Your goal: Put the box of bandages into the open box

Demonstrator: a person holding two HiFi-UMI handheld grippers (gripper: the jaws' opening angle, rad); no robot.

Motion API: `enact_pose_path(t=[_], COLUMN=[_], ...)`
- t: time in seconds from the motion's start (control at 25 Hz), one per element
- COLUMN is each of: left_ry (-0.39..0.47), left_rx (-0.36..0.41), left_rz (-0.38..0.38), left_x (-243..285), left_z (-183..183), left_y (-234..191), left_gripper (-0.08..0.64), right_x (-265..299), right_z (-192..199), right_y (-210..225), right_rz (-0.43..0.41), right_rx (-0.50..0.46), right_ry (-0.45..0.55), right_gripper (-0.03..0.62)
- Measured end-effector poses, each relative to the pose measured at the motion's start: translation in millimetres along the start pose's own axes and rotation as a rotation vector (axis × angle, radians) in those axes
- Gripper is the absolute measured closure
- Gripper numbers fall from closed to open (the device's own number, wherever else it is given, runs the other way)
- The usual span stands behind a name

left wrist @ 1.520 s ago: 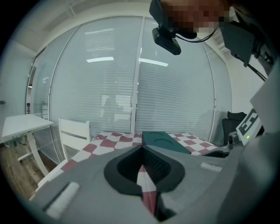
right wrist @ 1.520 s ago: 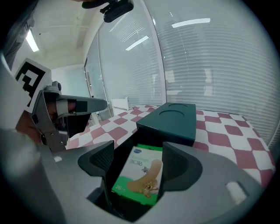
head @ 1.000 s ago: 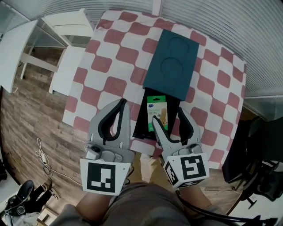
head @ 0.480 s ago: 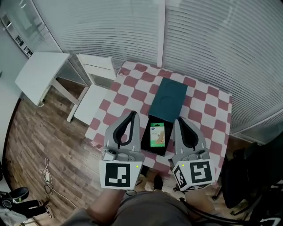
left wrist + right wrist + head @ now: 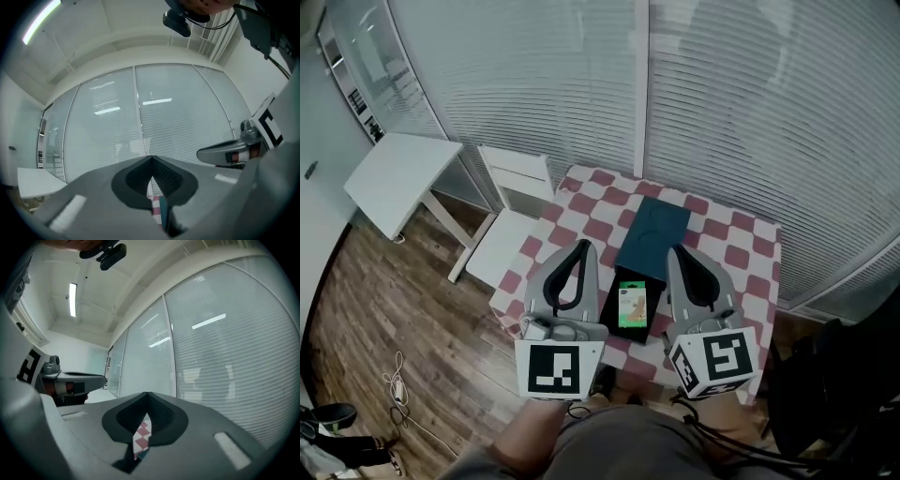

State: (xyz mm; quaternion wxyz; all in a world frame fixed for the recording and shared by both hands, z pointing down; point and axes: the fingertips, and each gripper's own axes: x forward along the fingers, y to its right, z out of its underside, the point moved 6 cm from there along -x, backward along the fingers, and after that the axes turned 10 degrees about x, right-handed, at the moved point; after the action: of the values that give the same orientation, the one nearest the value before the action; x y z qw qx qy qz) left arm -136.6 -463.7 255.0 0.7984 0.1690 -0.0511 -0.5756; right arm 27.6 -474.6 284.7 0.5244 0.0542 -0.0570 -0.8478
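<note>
The green box of bandages (image 5: 631, 304) lies flat inside the open black box (image 5: 630, 335) on the red-and-white checked table (image 5: 741, 251). The box's teal lid (image 5: 652, 232) lies just beyond it. Both grippers are held high above the table, near the camera, on either side of the box. My left gripper (image 5: 583, 247) is shut and holds nothing; its tips meet (image 5: 151, 158). My right gripper (image 5: 674, 251) is shut too, with nothing held (image 5: 147, 393). Both gripper views face the blinds, with only a sliver of checked cloth showing through the jaws.
A white chair (image 5: 512, 202) stands against the table's left side and a white side table (image 5: 398, 176) is further left. Blind-covered glass walls (image 5: 712, 103) run behind the table. Wooden floor (image 5: 384, 309) lies to the left, dark gear (image 5: 834, 403) at the right.
The view has pulled up and back, so the table looks much smaller. Both grippers stayed shut and rose away from the black box. The bandage box has not moved.
</note>
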Motion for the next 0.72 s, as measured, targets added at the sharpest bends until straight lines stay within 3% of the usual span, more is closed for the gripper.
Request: enact_pose_path(t=[0.24, 0.72], left_ry=[0.02, 0.023], left_rx=[0.01, 0.006], left_rz=[0.01, 0.007], left_x=[-0.1, -4.8], left_z=[-6.3, -6.4], left_y=[0.6, -3.1], left_gripper=[0.56, 0.56], right_x=[3.2, 3.0], right_z=[-11.3, -7.2], right_y=[-6.8, -9.2], right_rz=[-0.023, -0.019], right_rx=[-0.042, -0.027], right_ry=[0.019, 0.008], right_gripper=[0.568, 0.566])
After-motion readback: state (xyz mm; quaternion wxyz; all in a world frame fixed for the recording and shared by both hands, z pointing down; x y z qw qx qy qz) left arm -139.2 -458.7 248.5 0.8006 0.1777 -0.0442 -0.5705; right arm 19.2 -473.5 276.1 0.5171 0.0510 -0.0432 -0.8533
